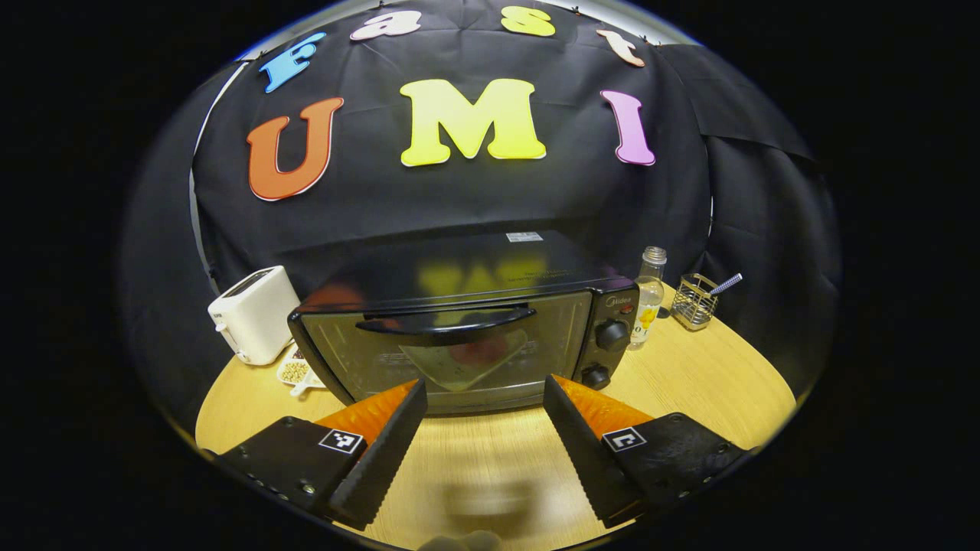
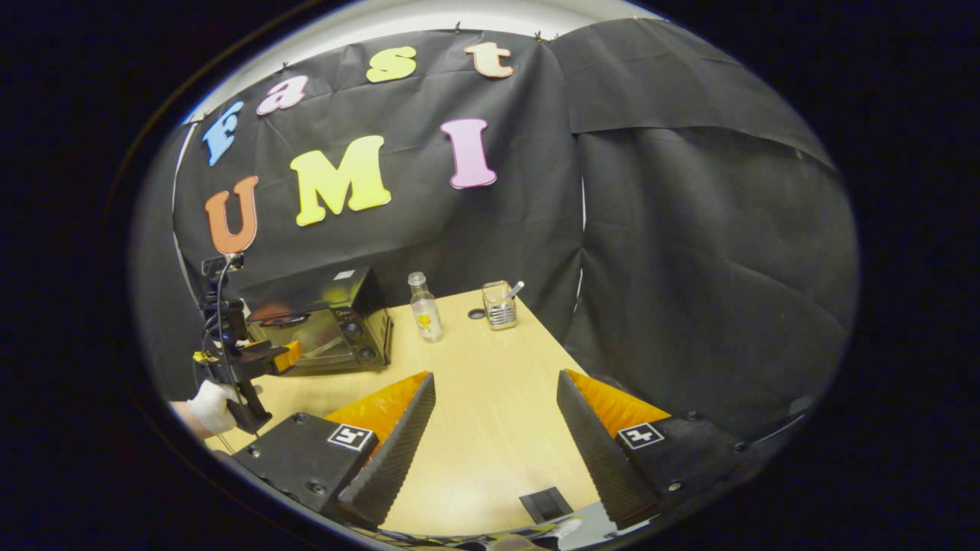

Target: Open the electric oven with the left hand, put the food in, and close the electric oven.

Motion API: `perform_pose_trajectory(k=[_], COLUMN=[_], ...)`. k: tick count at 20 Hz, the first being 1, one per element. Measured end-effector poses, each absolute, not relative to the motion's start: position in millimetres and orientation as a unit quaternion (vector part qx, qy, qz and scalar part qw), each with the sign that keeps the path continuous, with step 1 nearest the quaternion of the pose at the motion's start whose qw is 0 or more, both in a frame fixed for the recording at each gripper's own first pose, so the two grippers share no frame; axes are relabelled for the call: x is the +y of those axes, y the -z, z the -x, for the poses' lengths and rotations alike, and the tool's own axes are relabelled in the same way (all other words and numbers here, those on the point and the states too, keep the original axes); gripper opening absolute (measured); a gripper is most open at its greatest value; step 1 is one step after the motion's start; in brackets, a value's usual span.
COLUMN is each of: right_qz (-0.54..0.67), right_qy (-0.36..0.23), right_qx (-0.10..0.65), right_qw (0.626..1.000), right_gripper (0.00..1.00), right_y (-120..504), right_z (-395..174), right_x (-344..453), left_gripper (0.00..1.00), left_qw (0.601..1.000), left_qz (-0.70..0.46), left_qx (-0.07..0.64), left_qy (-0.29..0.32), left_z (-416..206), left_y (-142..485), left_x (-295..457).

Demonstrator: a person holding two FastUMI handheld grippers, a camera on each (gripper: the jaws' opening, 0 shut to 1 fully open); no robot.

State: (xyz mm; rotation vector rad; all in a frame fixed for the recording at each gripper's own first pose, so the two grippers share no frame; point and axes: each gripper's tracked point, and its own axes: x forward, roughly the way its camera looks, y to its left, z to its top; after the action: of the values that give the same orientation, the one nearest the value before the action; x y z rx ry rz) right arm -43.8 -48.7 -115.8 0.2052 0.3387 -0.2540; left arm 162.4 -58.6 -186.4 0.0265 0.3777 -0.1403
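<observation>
Black electric oven (image 1: 459,337) door shut, logo unreadable, left hand-held gripper (image 1: 484,390) open

Both views are evenly lit from overhead, dim toward the rim; strong fisheye bending curves the table (image 1: 689,383) edge and the wall cloth. In the left gripper view the oven (image 1: 467,329) ahead of the claw is sharp; its glossy top mirrors yellow and orange shapes, and its glass door carries a pale glare patch; a soft blurred shadow lies on the table between the fingers (image 1: 383,451), and something out of focus sits at the bottom edge. In the right gripper view the tabletop (image 2: 490,398) ahead shines pale near the fingers (image 2: 390,451); the far-left oven (image 2: 321,321) is small and less crisp.
</observation>
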Motion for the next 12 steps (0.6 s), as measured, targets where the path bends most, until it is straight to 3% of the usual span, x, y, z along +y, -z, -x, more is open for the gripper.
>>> perform_pose_trajectory(k=[12], right_qz=[-0.096], right_qy=[0.097], right_qx=[0.168], right_qw=[0.976], right_gripper=[1.0], right_y=[116.4], right_z=[54.9], right_x=[-43.9], left_gripper=[0.98], left_qw=[0.978], left_qz=[-0.003], left_qx=[0.196], left_qy=[0.068], left_z=[-123.8], left_y=[190.9], left_x=[-67.0])
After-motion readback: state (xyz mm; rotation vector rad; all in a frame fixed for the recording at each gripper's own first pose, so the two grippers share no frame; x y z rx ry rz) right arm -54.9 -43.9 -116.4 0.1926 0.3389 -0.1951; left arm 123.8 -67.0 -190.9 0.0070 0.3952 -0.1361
